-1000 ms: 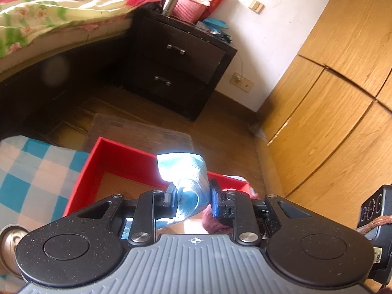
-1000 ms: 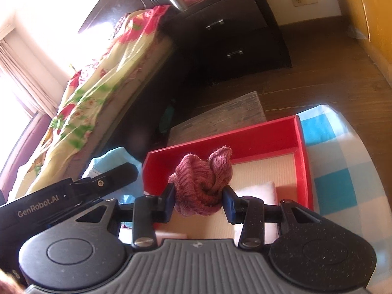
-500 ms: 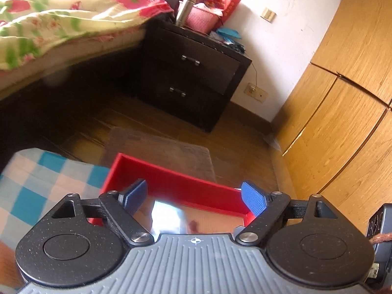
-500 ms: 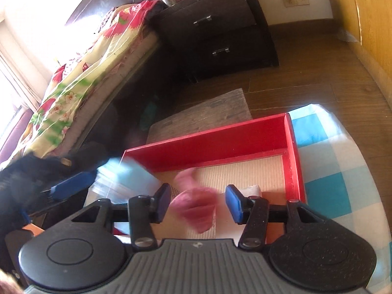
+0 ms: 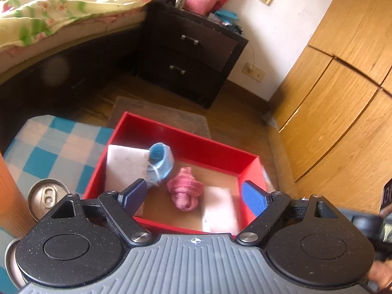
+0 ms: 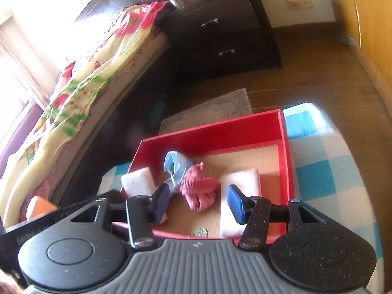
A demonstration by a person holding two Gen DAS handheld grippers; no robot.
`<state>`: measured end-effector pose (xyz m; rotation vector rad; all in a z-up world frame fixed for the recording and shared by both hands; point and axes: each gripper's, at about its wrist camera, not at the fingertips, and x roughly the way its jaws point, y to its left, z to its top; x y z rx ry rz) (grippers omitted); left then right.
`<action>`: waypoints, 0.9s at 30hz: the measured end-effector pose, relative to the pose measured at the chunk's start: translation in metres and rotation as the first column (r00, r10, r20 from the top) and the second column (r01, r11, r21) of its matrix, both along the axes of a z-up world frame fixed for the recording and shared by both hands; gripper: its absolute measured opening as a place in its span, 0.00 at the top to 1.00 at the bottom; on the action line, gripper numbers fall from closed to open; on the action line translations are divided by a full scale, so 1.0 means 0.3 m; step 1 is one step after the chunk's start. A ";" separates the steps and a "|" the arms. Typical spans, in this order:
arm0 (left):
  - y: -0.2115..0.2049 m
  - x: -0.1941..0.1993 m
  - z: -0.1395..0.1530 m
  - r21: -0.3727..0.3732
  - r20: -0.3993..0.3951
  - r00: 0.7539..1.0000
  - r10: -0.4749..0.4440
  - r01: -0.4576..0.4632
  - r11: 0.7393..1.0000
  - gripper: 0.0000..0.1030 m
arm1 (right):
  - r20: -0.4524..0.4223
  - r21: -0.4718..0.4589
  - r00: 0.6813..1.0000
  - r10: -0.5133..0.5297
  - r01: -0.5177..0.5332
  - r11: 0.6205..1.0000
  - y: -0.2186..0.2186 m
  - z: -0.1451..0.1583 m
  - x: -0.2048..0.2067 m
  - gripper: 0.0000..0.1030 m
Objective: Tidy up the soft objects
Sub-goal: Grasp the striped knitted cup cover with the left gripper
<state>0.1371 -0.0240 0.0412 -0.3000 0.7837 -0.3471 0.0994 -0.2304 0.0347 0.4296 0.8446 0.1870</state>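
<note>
Inside the shallow red rectangular tray [image 5: 196, 144] on the blue-and-white checked cloth [image 5: 54, 152], a pink knitted bundle [image 5: 185, 192] and a crumpled light-blue face mask [image 5: 160, 163] are seen lying touching, between two white foam blocks [image 5: 126, 163]. The left gripper [image 5: 193, 197] and right gripper [image 6: 197, 202] are held above the tray's near edge, fingers spread wide, nothing gripped.

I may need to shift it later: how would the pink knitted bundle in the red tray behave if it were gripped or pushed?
The pink knitted bundle looks soft and rolled up, so it would probably squash between pads and might unroll. It likely weighs little. Pushed along the red tray, it would probably drag and bunch, not roll freely.
</note>
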 end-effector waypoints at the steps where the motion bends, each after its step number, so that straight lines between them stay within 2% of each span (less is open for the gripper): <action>1: -0.004 -0.006 0.001 0.000 0.000 1.000 -0.007 0.007 1.000 0.20 | -0.001 -0.009 1.000 0.000 0.000 1.000 0.000 0.003 -0.017 0.69; 8: -0.061 -0.063 -0.036 0.026 -0.028 0.997 -0.068 0.069 0.997 0.20 | -0.051 -0.046 0.999 -0.015 0.013 0.999 -0.032 -0.030 -0.092 0.69; 17: -0.086 -0.103 -0.074 0.022 -0.062 0.994 -0.085 0.086 0.996 0.20 | -0.080 -0.023 0.995 -0.058 0.056 0.998 -0.108 -0.047 -0.148 0.68; 21: -0.108 -0.123 -0.090 0.050 -0.077 0.991 -0.108 0.112 0.992 0.20 | -0.097 -0.021 0.994 -0.053 0.052 0.998 -0.125 -0.050 -0.170 0.62; 27: -0.149 -0.139 -0.137 0.078 -0.126 0.982 -0.140 0.151 0.985 0.20 | -0.104 -0.090 0.994 -0.044 0.035 0.995 -0.129 -0.059 -0.207 0.61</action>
